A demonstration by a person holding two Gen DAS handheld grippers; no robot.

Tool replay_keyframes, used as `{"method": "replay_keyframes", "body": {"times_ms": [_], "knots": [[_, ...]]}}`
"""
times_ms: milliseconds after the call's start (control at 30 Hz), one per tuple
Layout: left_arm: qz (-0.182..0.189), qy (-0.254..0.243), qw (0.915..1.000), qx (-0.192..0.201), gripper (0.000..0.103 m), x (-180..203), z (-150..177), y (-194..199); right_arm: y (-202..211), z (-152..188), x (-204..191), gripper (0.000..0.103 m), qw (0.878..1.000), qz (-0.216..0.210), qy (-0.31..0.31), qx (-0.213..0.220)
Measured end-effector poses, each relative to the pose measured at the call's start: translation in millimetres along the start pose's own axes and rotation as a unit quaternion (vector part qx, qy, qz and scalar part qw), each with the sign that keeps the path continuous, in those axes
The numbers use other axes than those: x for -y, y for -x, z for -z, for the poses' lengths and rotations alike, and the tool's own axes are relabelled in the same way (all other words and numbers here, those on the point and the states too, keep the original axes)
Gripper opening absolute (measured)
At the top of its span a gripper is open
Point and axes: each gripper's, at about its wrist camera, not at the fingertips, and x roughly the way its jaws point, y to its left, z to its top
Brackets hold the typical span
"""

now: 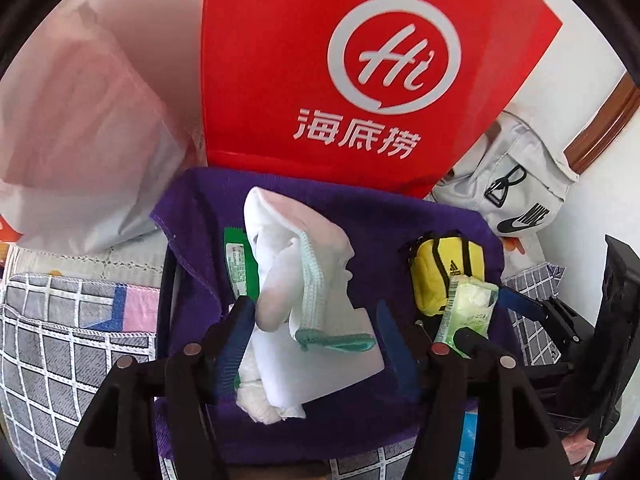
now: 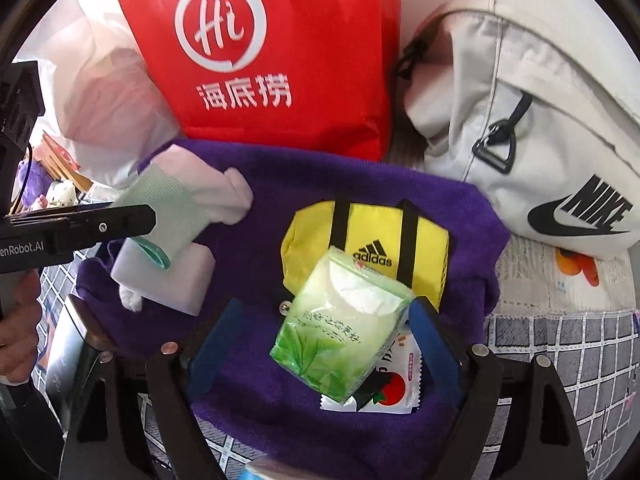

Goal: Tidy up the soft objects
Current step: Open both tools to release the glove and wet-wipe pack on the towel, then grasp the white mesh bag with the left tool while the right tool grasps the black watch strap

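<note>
1. Purple towel point(image 1: 384, 216) lies spread over a box-shaped thing on a bed with a grey checked quilt point(image 1: 60, 344); only a dark edge of what is under the towel shows, so I cannot tell what it is.
2. The left tongs point(image 1: 316, 340) stand with their blue pads apart, one on each side of a white sock with a mint-green cuff point(image 1: 300, 264). The left pad point(image 1: 236, 336) touches the sock's white cloth; the right pad is clear of it, so whether the sock is gripped cannot be told.
3. The sock is draped over a white folded cloth point(image 1: 320, 368) on the left part of the towel, with a crumpled white piece point(image 1: 256, 404) under it at the near edge.
4. A green packet point(image 1: 238, 264) lies on the towel just left of the sock, partly under it.
5. The right tongs point(image 2: 320, 332) are wide apart around a green tissue pack point(image 2: 340, 328). The pack leans tilted between the pads and touches the right one; a firm grip cannot be told.
6. Under the pack lies a white sachet with a tomato picture point(image 2: 388, 388), on the towel near its near edge.
7. A small yellow bag point(image 2: 372, 248) with black straps sits on the towel just behind the tissue pack, toward the right edge.
8. Behind the towel stands a red bag with white lettering point(image 2: 280, 60); a white plastic bag point(image 1: 80, 128) is to its left and a pale grey backpack point(image 2: 520, 120) to its right.
</note>
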Motion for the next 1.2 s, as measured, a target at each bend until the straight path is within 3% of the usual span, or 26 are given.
{"method": "replay_keyframes", "body": {"times_ms": [367,533,667,833,900,1200], "knots": [[-0.022,0.015,0.9992,0.03,0.062,8,4,46,58,-5,-13,0.086,0.997,-0.001,-0.007,0.077],[-0.016,0.027,0.9984,0.047,0.061,4,21,79,94,11,-30,0.086,0.995,-0.017,-0.006,0.099],[-0.017,0.026,0.998,0.055,0.061,1,50,104,112,33,-40,0.086,0.995,-0.033,-0.008,0.09],[-0.02,0.023,0.9981,0.053,0.061,-1,91,124,128,73,-59,0.068,0.995,-0.042,-0.008,0.087],[-0.024,0.018,0.9983,0.051,0.061,-2,109,131,134,89,-65,0.066,0.995,-0.048,-0.012,0.084],[-0.008,0.022,0.9992,0.032,0.06,-2,196,140,160,156,-83,0.064,0.995,-0.053,-0.018,0.087]]}}
